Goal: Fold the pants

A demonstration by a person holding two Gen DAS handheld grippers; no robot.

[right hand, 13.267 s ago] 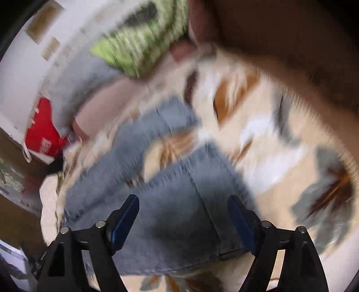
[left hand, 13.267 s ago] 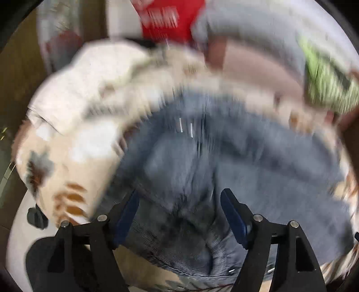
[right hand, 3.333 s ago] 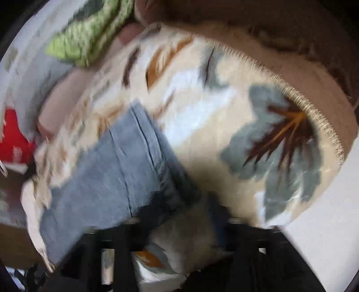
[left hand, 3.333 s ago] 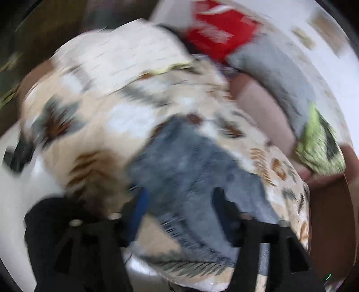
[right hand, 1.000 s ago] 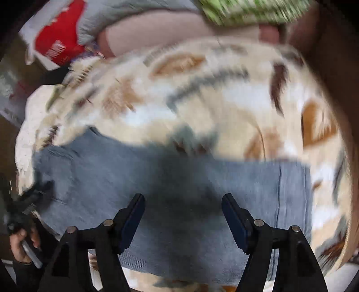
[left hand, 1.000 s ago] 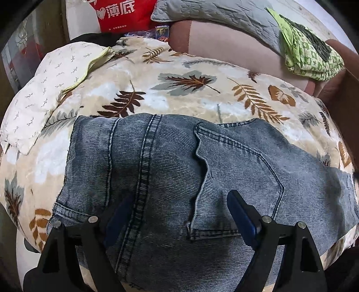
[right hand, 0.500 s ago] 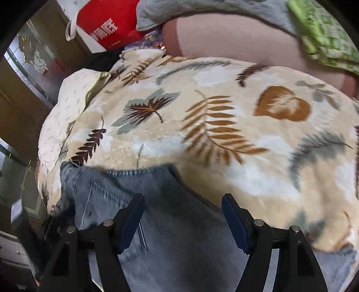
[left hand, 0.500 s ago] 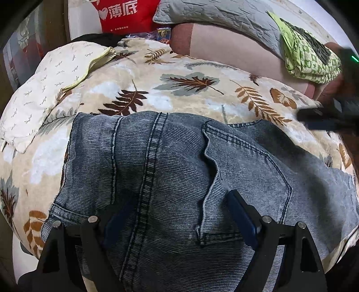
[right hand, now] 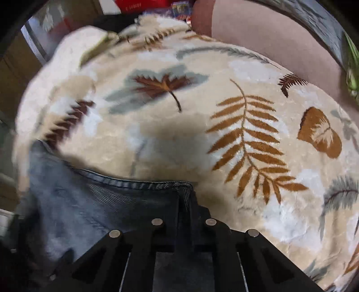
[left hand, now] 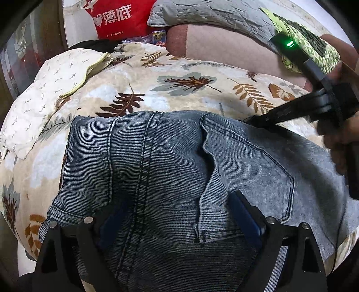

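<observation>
The right claw point(right hand: 185, 202) is clenched on the far edge of the pants point(left hand: 179, 170), low in its frame. The left claw point(left hand: 179, 215) is spread wide over the denim near the back pocket point(left hand: 246, 170), gripping nothing. The jeans lie already folded on the leaf-print blanket point(right hand: 179, 123). Likely step: drawing that pinched edge across for another fold, which needs the left claw to pin or grasp. Only the left view shows the red bag point(left hand: 116, 18) at upper left.

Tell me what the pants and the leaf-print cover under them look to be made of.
Pants: faded blue denim, matte, going by the ribbed weave, double topstitching and patch pocket.
Leaf-print cover: apparently plush fleece or velour, with a soft nap and slight sheen; fibre unclear.
</observation>
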